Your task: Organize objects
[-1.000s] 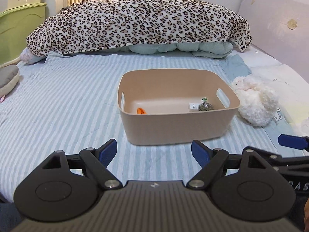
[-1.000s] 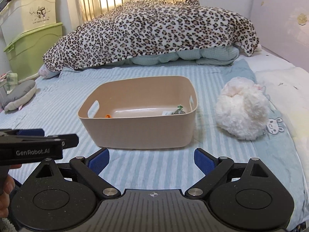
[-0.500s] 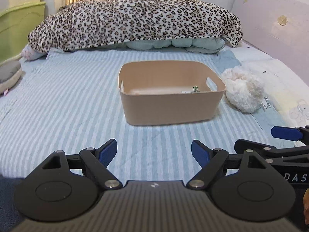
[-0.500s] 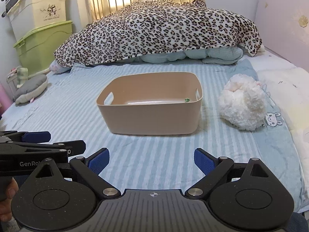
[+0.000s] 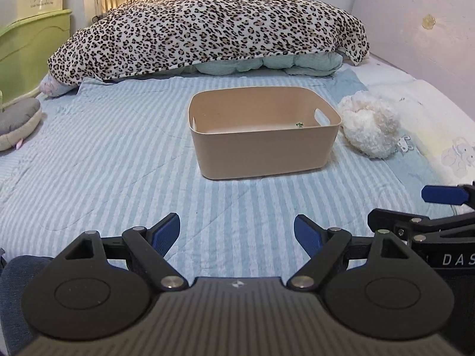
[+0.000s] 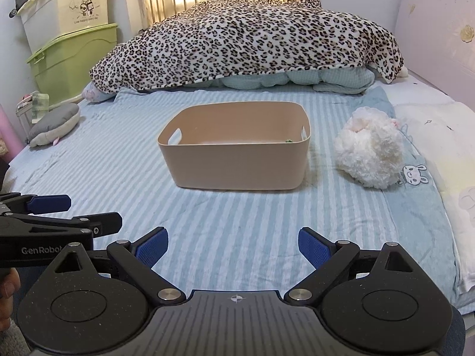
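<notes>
A beige plastic bin (image 5: 264, 151) with cut-out handles stands on the striped bed, also in the right wrist view (image 6: 237, 163). Only a small green tip (image 5: 299, 124) of something inside shows above the rim; the rest of its contents are hidden. My left gripper (image 5: 237, 233) is open and empty, well short of the bin. My right gripper (image 6: 233, 244) is open and empty, also well back from the bin. Each gripper shows at the edge of the other's view.
A white fluffy plush (image 6: 369, 155) lies right of the bin. A leopard-print blanket (image 6: 246, 38) is heaped at the far end. A grey plush (image 6: 55, 123) lies at the left edge. Storage boxes (image 6: 68, 38) stand beyond the bed's left side.
Both grippers have pulled back from the bin and dropped lower, so the bin looks smaller and its inside is now mostly hidden. Both stayed open.
</notes>
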